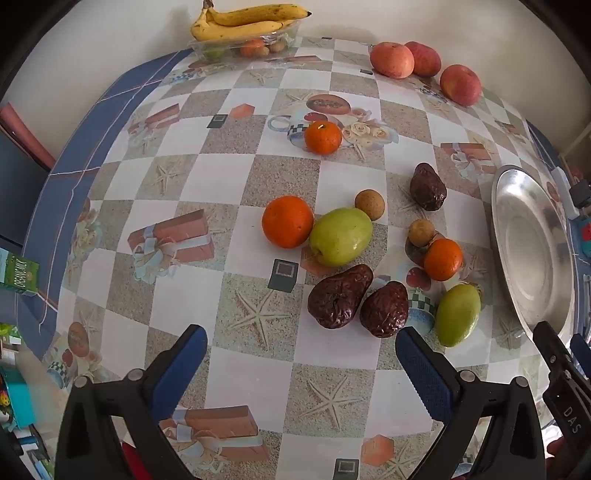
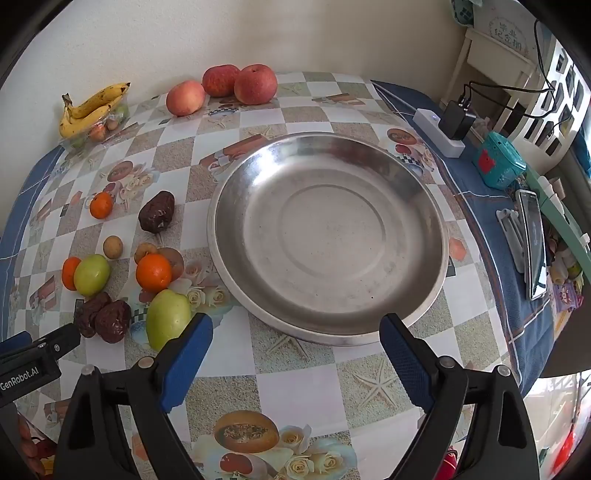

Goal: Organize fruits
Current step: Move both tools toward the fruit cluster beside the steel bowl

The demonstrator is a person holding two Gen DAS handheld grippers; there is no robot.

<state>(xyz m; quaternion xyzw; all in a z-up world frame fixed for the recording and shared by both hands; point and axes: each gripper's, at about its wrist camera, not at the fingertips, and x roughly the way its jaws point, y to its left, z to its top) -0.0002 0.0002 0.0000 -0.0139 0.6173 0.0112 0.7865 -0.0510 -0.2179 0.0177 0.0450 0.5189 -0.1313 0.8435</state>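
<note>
Loose fruit lies on the patterned tablecloth: several oranges (image 1: 287, 220), two green fruits (image 1: 340, 236) (image 2: 168, 318), dark wrinkled fruits (image 1: 340, 296) and small brown round ones (image 1: 369, 204). Three apples (image 1: 391, 60) (image 2: 255, 84) sit at the far edge. An empty steel dish (image 2: 328, 240) (image 1: 532, 243) stands to the right of the fruit. My left gripper (image 1: 301, 345) hovers open just short of the dark fruits, nothing between its fingers. My right gripper (image 2: 295, 336) is open at the dish's near rim, also holding nothing.
A clear tray with bananas (image 1: 243, 24) (image 2: 92, 109) on top stands at the back left. A power strip with a plug (image 2: 443, 129), a teal device (image 2: 498, 162) and a phone (image 2: 532, 240) lie along the right edge. A green carton (image 1: 18, 273) sits left, off the table.
</note>
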